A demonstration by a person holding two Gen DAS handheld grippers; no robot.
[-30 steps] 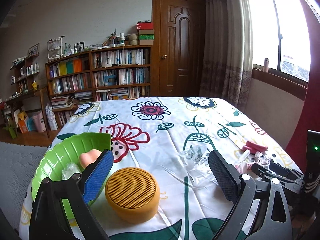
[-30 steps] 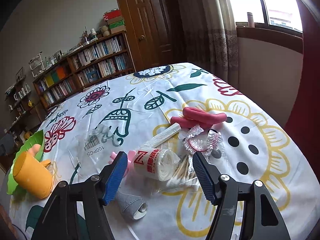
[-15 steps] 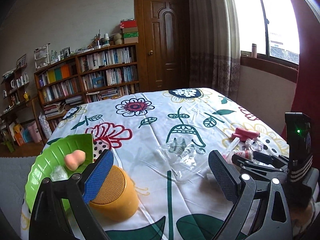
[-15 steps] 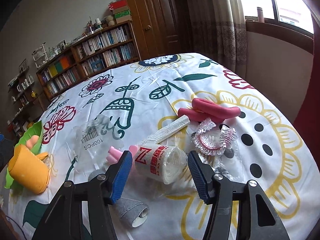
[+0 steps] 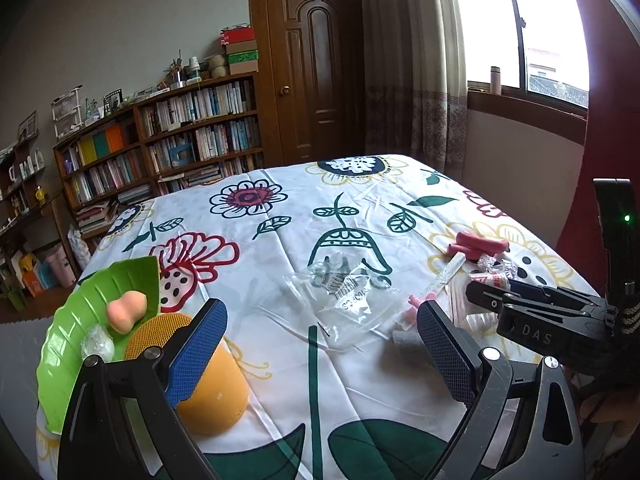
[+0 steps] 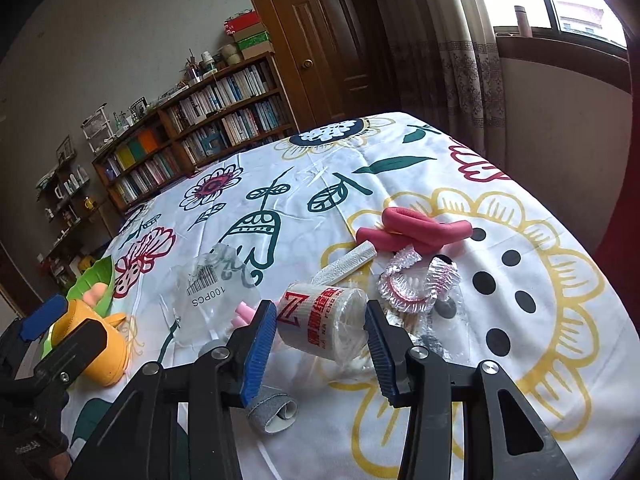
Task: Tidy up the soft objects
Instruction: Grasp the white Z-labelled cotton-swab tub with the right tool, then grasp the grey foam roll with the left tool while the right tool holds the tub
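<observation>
Your right gripper (image 6: 320, 344) brackets the white gauze roll (image 6: 322, 324) — red "Z" and "NA NA FENG" legible — pads spread, contact unclear. A clear bag (image 6: 208, 292) reads "100PCS". Your left gripper (image 5: 320, 356) gapes empty over the floral-clothed table (image 5: 280, 248) beside the yellow pouch (image 5: 208, 392); bookshelves (image 5: 160, 148) behind. Its far side is hidden.

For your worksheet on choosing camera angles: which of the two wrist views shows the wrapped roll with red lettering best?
The right wrist view. The wrapped roll lies close and large between the right gripper fingers, its red lettering plain. In the left wrist view the roll is small and far off, mostly hidden behind the right gripper.
</observation>
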